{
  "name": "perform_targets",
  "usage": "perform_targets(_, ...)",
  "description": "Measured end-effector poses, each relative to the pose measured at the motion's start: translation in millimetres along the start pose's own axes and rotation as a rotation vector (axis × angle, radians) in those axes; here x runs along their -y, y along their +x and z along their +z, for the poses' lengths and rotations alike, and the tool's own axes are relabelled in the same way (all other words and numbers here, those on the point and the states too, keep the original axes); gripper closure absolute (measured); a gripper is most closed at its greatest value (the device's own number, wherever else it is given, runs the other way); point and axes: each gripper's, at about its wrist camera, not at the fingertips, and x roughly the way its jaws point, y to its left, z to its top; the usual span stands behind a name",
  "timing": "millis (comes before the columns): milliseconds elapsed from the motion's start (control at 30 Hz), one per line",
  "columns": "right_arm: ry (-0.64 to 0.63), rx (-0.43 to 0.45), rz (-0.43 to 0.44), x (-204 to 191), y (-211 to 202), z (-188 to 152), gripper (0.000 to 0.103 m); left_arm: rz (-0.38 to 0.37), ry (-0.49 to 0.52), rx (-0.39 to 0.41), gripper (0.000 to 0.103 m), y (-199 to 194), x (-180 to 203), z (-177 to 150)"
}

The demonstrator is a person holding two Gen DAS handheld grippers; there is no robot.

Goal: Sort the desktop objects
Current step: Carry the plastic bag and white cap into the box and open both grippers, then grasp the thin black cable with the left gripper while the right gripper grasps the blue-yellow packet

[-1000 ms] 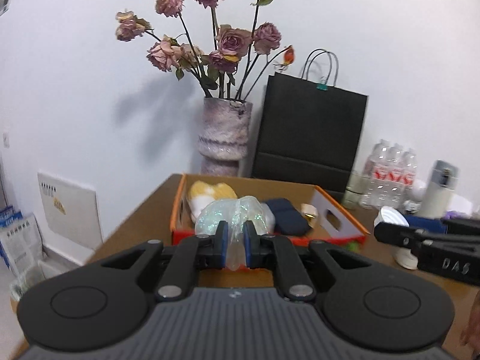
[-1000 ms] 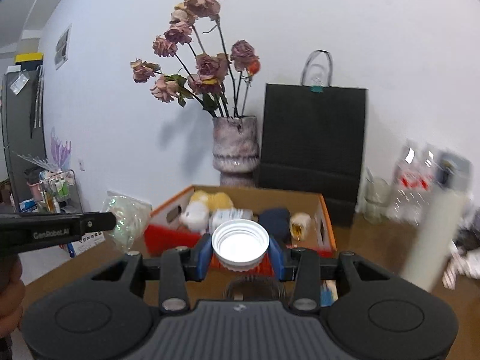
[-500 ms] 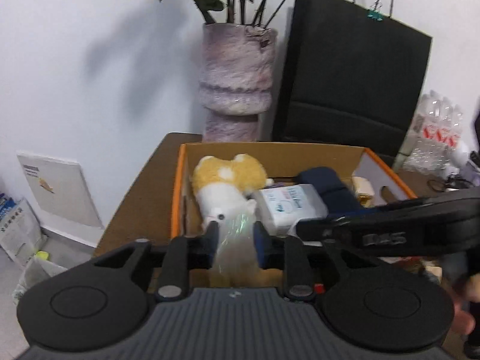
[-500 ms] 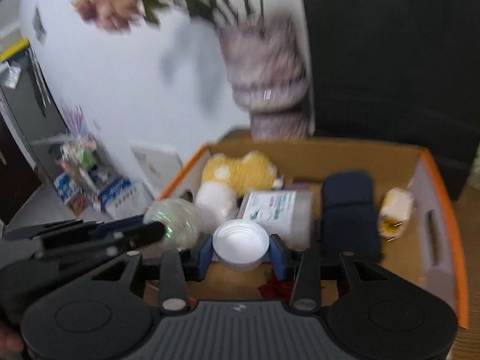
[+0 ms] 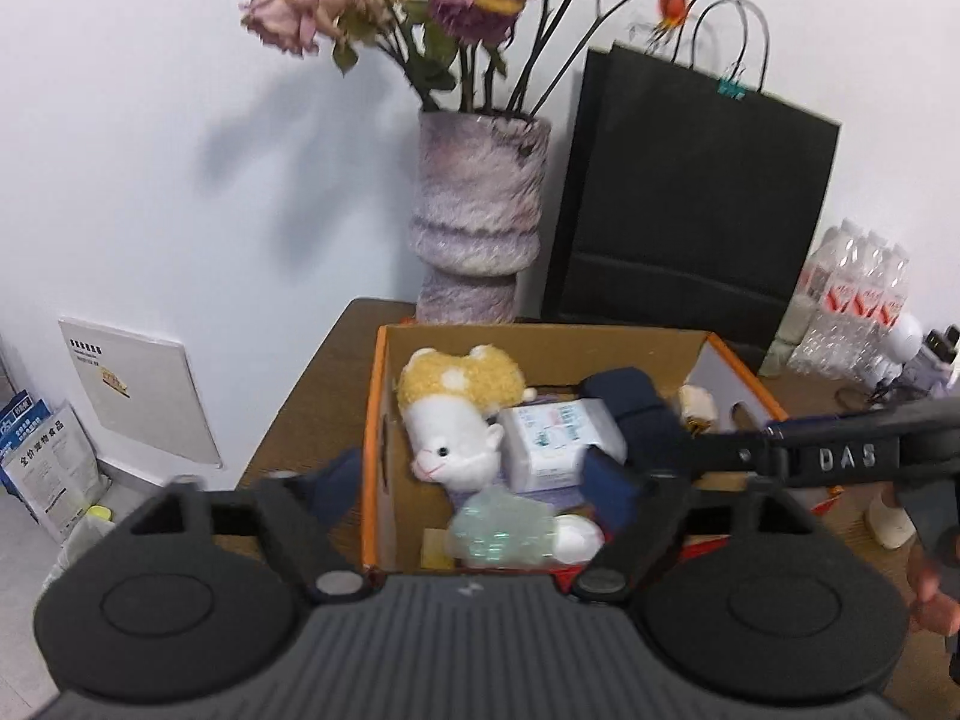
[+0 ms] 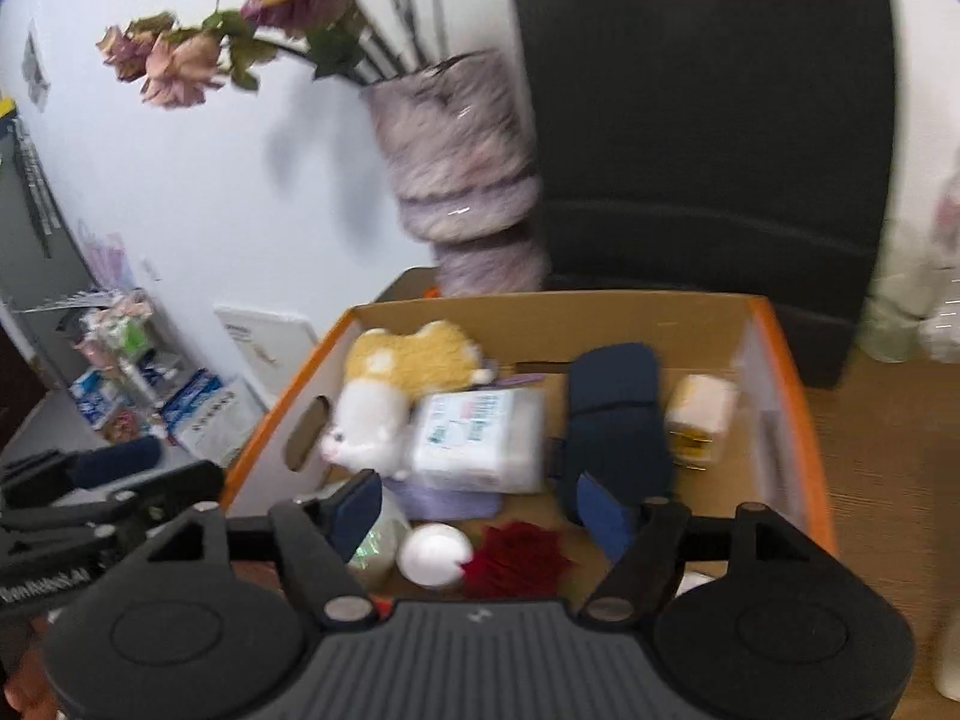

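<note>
- Here, over the near end of an orange-edged cardboard box [image 5: 373,420] on the brown counter [image 5: 312,384]: left tongs [image 5: 474,483], spreading wide, nothing pinched.
- Just below them, a crumpled iridescent plastic bag [image 5: 498,525], loose at the box's near end, clear of both blue pads [image 5: 606,486].
- Touching the bag's right side, a white cap [image 5: 579,540], also down in the box.
- From the right wrist view: right tongs [image 6: 480,507], likewise spreading, empty, with the white cap [image 6: 435,555] lying beneath the gap.
- Beside the cap, a dark red crinkled thing [image 6: 519,561] on the box floor; what it is, impossible to tell.
- Farther back in the box: a yellow-and-white plush toy [image 5: 456,414] at the left, a pack of tissues [image 5: 558,435] against it, a navy pouch [image 5: 630,399] to the right, and a small pale roll [image 6: 702,411] near the right wall.
- Across the right of the left view, the other tool's black arm, lettered "DAS" [image 5: 846,456].
- Behind the box: a mottled purple vase [image 5: 474,222] with dried roses [image 5: 288,24], and just beside it a black paper bag [image 5: 690,204], both against a white wall.
- Far right, shrink-wrapped water bottles [image 5: 852,300] on the counter.
</note>
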Motion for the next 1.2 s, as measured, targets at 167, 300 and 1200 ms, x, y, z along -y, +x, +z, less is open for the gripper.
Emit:
perform_targets(167, -0.026, -0.003, -0.105, 9, -35, -21, 0.022, 0.034, 0.005, 0.030, 0.000, -27, 23, -29)
perform_targets(300, -0.028, 0.087, -0.174, 12, -73, -58, 0.016, 0.045, -0.068, 0.035, 0.000, -50, 24, -71)
perform_targets(1200, 0.005, 0.130, -0.225, 24, -163, -310, 0.003, 0.052, -0.038, -0.025, 0.000, -137, 57, -259)
